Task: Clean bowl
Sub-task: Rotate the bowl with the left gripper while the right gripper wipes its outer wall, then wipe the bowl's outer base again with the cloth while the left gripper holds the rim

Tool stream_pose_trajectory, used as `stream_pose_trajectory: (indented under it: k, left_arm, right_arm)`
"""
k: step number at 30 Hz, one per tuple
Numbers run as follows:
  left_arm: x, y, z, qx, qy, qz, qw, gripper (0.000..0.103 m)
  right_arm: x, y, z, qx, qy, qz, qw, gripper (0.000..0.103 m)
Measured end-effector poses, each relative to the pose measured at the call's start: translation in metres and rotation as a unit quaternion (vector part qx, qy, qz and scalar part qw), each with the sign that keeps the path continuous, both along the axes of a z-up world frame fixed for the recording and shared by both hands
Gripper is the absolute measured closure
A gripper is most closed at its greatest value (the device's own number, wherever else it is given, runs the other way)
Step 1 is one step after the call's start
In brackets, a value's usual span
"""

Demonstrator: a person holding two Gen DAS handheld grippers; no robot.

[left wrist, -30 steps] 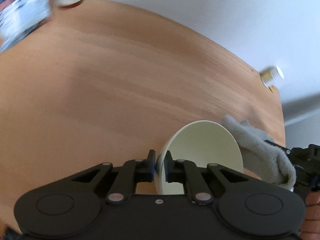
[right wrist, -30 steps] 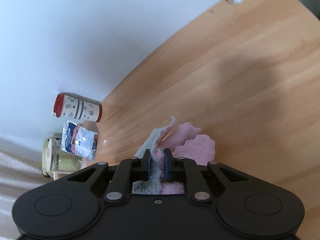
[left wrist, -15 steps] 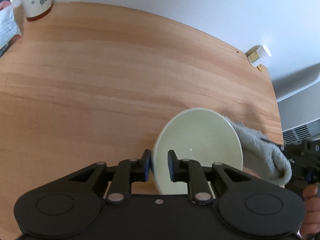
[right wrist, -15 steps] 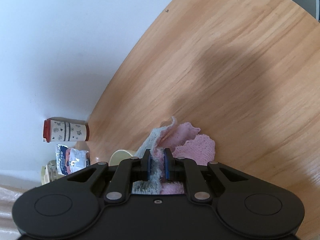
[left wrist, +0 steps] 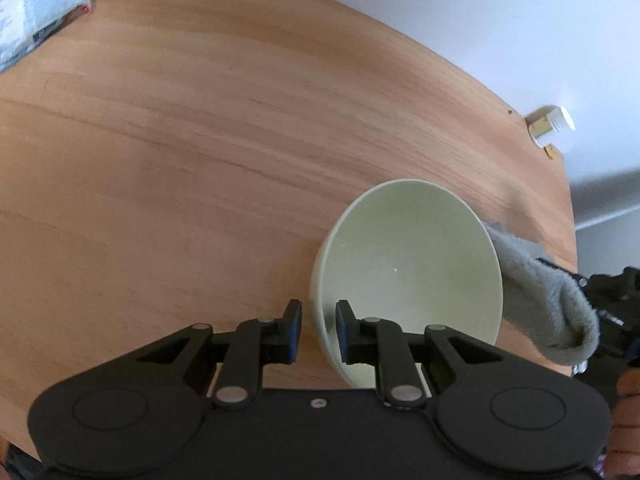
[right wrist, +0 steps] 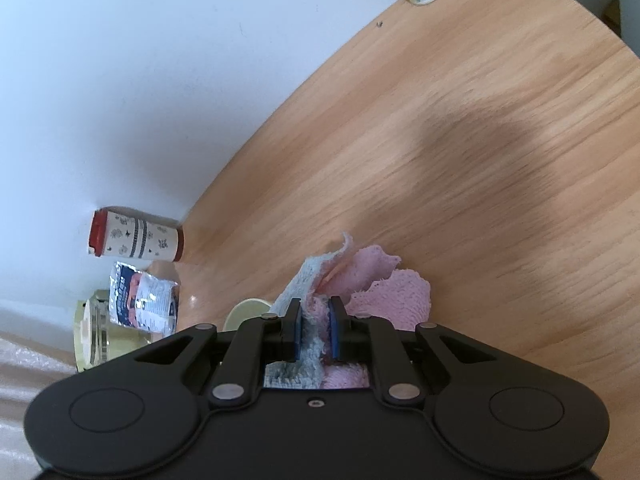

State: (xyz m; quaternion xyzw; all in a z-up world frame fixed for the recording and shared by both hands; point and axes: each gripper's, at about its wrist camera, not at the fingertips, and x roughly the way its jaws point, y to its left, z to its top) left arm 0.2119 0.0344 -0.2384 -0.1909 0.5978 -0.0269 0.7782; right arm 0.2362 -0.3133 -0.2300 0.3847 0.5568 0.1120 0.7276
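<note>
I inspect from the largest item down. The bench (left wrist: 200, 128) carries everything, and its middle lies bare, which gives me room to work the bowl without knocking the clutter. That clutter sits at the far edges: a patterned cup (right wrist: 136, 239), a foil packet (right wrist: 142, 300) and a glass jar (right wrist: 93, 334) together at one end, a small white bottle (left wrist: 550, 124) at the other, all well apart from the work.

The bowl (left wrist: 408, 264) is near my side of the bench, tilted with its mouth turned toward the left wrist camera. I judge the tilt exposes the inside for wiping. Whether its base rests on the bench I cannot tell.

The cloth (right wrist: 360, 280), pink and pale blue, is bunched so a padded wad projects forward. In the left view it lies just beside the bowl's outer wall, on the far side.

My left gripper (left wrist: 318, 330) straddles the bowl's near rim, one finger outside and one inside. Its fingers have just been opening; a gap shows at the outer finger, so I read them as slightly apart and no longer pinching. My right gripper (right wrist: 314, 330) has its fingers clamped on the cloth.

The inside looks unmarked; I judge the wiping close to done.
</note>
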Motion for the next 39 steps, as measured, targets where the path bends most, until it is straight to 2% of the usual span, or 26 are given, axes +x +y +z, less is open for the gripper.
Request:
stream_pose_trajectory:
  k: [3, 7, 12, 16, 20, 22, 24, 26, 29, 31, 34, 39]
  left_arm:
    - [-0.004, -0.004, 0.002, 0.012, -0.010, 0.024, 0.9996, 0.087]
    - [-0.009, -0.012, 0.004, 0.022, -0.012, 0.031, 0.9992, 0.091]
    - [-0.012, -0.013, 0.001, 0.003, -0.013, 0.079, 0.9968, 0.092]
    - [-0.015, -0.016, 0.002, 0.012, -0.027, 0.077, 0.9966, 0.092]
    - [-0.013, -0.009, 0.004, -0.003, -0.024, 0.090, 0.9957, 0.095]
    - [-0.009, -0.015, 0.009, 0.020, -0.037, 0.067, 0.9969, 0.095]
    - [-0.009, -0.031, 0.022, 0.077, -0.089, 0.005, 0.9930, 0.095]
    - [-0.010, -0.038, 0.027, 0.089, -0.115, -0.033, 0.9889, 0.095]
    - [-0.010, -0.041, 0.028, 0.086, -0.132, -0.063, 0.9854, 0.095]
    - [-0.010, -0.040, 0.027, 0.081, -0.137, -0.073, 0.9846, 0.095]
    - [-0.010, -0.032, 0.025, 0.062, -0.139, -0.072, 0.9857, 0.095]
    - [-0.011, -0.016, 0.024, 0.024, -0.141, -0.050, 0.9884, 0.092]
  right_arm:
    - [0.001, -0.003, -0.003, 0.009, 0.008, 0.002, 1.000, 0.088]
    - [0.001, -0.003, -0.003, 0.009, 0.011, 0.015, 1.000, 0.088]
    - [0.005, -0.005, -0.001, 0.007, 0.011, 0.030, 0.999, 0.088]
    - [0.008, -0.006, 0.000, 0.010, 0.010, 0.044, 0.999, 0.088]
    - [0.012, -0.008, 0.001, 0.017, 0.011, 0.057, 0.998, 0.088]
    - [0.014, -0.011, 0.001, 0.040, 0.013, 0.051, 0.998, 0.088]
    - [0.016, -0.014, 0.002, 0.054, 0.014, 0.039, 0.998, 0.088]
    - [0.017, -0.016, 0.002, 0.054, 0.009, 0.029, 0.998, 0.088]
    - [0.017, -0.021, -0.009, 0.082, 0.035, -0.008, 0.996, 0.088]
    - [0.015, -0.027, -0.025, 0.125, 0.065, -0.046, 0.989, 0.088]
    - [0.011, -0.027, -0.044, 0.151, 0.090, -0.086, 0.981, 0.088]
    - [0.003, -0.010, -0.055, 0.158, 0.099, -0.084, 0.979, 0.088]
